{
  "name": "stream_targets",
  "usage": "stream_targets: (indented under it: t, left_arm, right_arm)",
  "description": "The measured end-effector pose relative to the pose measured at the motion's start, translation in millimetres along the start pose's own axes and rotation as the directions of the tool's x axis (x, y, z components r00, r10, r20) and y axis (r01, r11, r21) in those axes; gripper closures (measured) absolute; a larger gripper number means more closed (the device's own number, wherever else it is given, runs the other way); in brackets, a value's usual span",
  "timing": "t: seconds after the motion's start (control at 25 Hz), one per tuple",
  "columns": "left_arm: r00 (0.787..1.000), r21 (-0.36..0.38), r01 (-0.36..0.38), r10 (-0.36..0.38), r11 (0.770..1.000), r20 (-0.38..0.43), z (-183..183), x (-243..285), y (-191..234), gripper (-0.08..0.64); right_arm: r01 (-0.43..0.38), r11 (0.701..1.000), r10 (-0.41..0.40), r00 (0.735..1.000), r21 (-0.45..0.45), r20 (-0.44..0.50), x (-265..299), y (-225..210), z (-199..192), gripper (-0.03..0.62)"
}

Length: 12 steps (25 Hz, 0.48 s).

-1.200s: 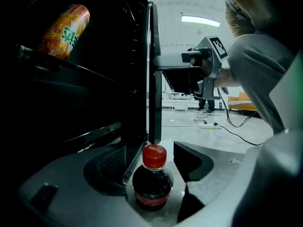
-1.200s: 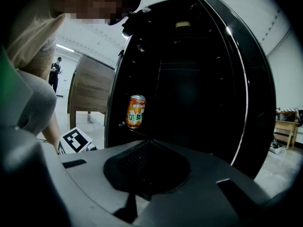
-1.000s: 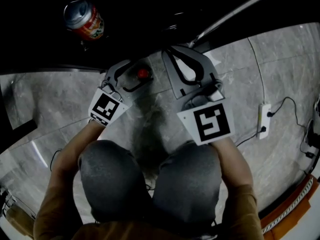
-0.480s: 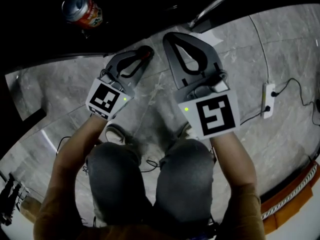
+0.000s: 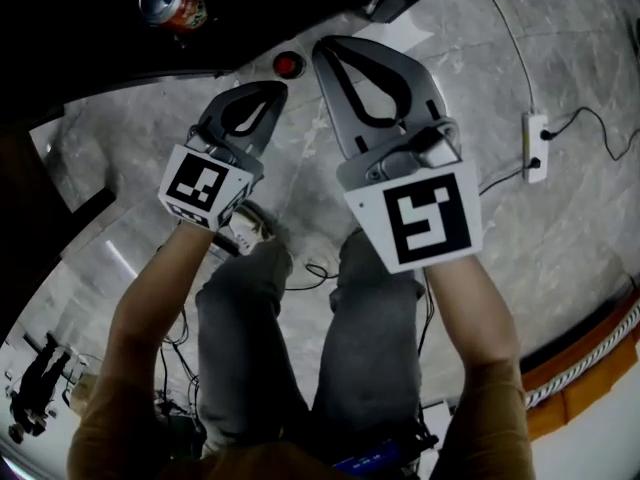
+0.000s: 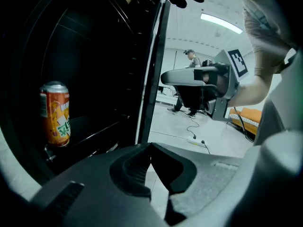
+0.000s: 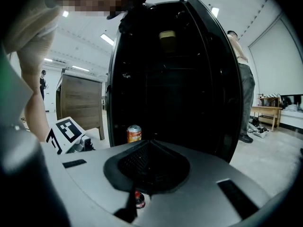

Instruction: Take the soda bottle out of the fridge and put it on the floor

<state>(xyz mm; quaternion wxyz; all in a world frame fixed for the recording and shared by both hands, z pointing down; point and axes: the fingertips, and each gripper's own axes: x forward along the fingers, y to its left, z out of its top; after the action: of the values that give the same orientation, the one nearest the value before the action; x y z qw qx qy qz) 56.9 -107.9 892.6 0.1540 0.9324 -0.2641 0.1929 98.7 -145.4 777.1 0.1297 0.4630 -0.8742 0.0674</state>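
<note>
The soda bottle stands on the grey floor in front of the open black fridge [image 7: 189, 79]; from above only its red cap [image 5: 288, 65] shows. It also peeks out under my right gripper's jaws, bottle [image 7: 138, 198]. My left gripper [image 5: 272, 88] hangs above and just left of the cap. Its jaws have just been closing and now meet with nothing between them, left gripper [image 6: 150, 144]. My right gripper [image 5: 325, 46] is beside it, raised, shut and empty, right gripper [image 7: 149, 141]. An orange soda can [image 5: 175, 6] stands inside the fridge, can [image 6: 55, 113], can [image 7: 134, 134].
The fridge's door edge [image 6: 154, 70] stands to the right of the can. A white power strip [image 5: 534, 146] with cables lies on the floor at right. A wooden cabinet [image 7: 80, 103] is left of the fridge. People stand in the background. My legs [image 5: 370, 348] fill the lower middle.
Both grippers have risen from the floor. The left jaws, open around the bottle's red cap a second ago, have closed empty. The bottle stays on the floor.
</note>
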Motion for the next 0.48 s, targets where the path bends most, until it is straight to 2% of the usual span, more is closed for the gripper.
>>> stream_targets:
  t: [0.16, 0.48]
  left_arm:
    - [1.0, -0.02, -0.006, 0.006, 1.0, -0.005, 23, -18, -20, 0.558]
    - [0.999, -0.057, -0.023, 0.022, 0.998, -0.025, 77, -65, -50, 0.558]
  right_arm:
    - [0.006, 0.998, -0.007, 1.0, 0.065, 0.006, -26, 7, 25, 0.591]
    - [0.019, 0.996, -0.013, 0.998, 0.092, -0.066, -65, 18, 73, 0.591]
